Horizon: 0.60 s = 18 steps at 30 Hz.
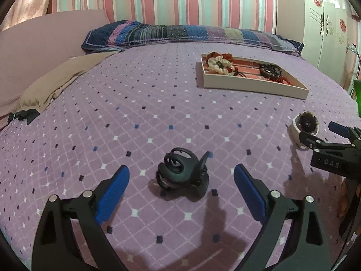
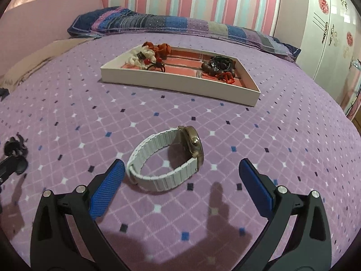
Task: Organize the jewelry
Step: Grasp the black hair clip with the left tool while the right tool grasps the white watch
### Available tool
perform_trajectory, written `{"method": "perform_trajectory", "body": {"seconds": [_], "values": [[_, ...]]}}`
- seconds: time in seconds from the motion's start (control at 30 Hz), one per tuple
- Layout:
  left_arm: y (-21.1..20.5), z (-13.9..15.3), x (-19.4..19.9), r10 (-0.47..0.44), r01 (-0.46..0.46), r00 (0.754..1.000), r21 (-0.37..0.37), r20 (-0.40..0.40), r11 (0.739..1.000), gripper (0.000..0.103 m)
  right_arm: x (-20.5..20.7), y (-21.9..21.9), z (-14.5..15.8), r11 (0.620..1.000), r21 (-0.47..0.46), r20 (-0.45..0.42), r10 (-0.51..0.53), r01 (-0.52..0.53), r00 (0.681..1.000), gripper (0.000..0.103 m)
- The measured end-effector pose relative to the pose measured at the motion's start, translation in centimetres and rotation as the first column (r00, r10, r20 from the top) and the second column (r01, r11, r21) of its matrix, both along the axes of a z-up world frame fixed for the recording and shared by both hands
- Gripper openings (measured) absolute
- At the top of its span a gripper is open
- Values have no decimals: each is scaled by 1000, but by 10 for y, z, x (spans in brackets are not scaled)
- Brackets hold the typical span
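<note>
We take the tray (image 2: 180, 88) on the purple bedspread (image 1: 140, 103) as our landmark: it already holds scrunchies (image 2: 146, 56) at its left end and dark beaded bracelets (image 2: 216, 64) toward its right, so what is left lies on our side of it. Our left gripper (image 1: 181, 183) hangs with its blue pads spread wide, and the black hair claw (image 1: 182, 174) sits on the bedspread directly between and just ahead of them, well nearer us than the tray and off to the tray's left. Our right gripper (image 2: 181, 179) is likewise spread and holding nothing; the white-strapped watch (image 2: 167, 160) rests on its edge just ahead of it, nearer us than the tray's front wall and roughly below its middle. The watch's loop runs from lower left to upper right across our fingers, the gold case at the far right end, and the left pad stands just beside the strap. We judge each hand is lined up on its own piece: the left is nearer the clip, the right nearer the watch. Closing across the strap's narrow width looks the likelier hold, with a short carry forward to the tray.
</note>
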<state>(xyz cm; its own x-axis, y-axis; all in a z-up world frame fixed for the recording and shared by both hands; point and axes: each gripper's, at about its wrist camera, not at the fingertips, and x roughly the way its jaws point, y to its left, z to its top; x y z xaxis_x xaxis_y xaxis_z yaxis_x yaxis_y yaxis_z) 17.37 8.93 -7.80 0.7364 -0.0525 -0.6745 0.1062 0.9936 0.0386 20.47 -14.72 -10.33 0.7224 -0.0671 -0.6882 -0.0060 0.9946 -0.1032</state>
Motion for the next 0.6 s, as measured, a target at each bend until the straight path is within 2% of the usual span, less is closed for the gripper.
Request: {"method": "perform_trajectory", "body": {"seconds": [0.17, 0.37, 0.43, 0.5, 0.53, 0.6], "values": [[5, -8, 10, 6, -7, 999, -23, -33, 1000, 92, 16, -3, -11, 1000, -10, -50, -8, 8, 999, 99], [10, -16, 20, 12, -16, 997, -48, -74, 999, 92, 24, -11, -13, 999, 52, -66, 6, -2, 998, 98], [12, -15, 20, 10, -14, 998, -61, -67, 998, 91, 24, -12, -12, 997, 71, -63, 21, -16, 998, 92], [13, -13, 20, 13, -17, 998, -64, -55, 998, 90, 24, -11, -12, 996, 79, -63, 39, -34, 997, 83], [13, -12, 19, 13, -16, 999, -67, -51, 998, 82, 23, -10, -12, 996, 82, -62, 46, -41, 997, 79], [13, -13, 21, 3, -7, 998, -74, -61, 997, 52, 22, -8, -11, 993, 99, -60, 73, -67, 995, 65]]}}
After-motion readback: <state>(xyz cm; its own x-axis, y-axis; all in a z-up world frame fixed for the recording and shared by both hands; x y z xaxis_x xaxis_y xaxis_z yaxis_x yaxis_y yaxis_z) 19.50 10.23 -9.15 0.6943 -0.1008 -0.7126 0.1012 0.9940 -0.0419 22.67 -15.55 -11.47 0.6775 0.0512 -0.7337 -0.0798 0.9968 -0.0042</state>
